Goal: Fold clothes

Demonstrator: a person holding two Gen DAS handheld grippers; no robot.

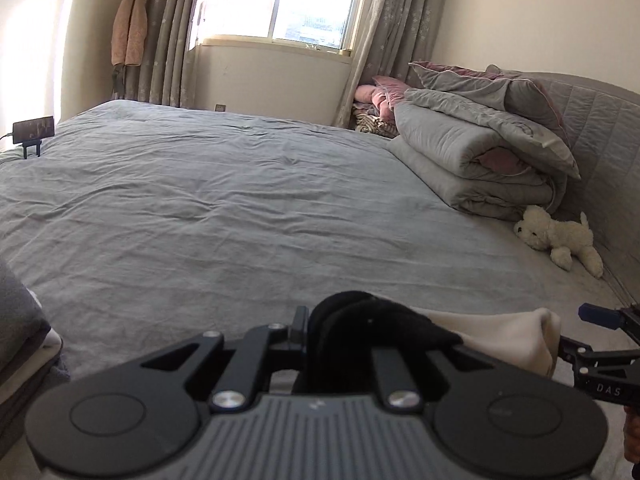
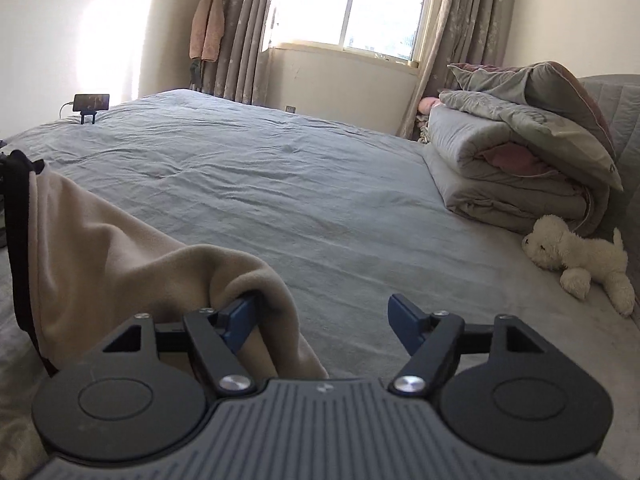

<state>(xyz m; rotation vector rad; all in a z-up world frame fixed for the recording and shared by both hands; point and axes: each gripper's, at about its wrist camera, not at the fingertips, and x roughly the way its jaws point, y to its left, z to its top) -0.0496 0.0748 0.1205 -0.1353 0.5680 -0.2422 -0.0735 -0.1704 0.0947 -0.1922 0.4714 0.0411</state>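
Both wrist views sit low over the bed, facing the window; shared: bed, folded quilts, plush dog.

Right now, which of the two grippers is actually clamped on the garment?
The left gripper: its jaws are shut on the cream garment's black trim. The right gripper stands open, with cloth only draped over one finger.

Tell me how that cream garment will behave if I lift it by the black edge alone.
The cream garment will probably sag: it already drapes in soft folds. Its fleecy surface likely grips rather than slips. The left gripper pinches its black edge, so the free end should swing.
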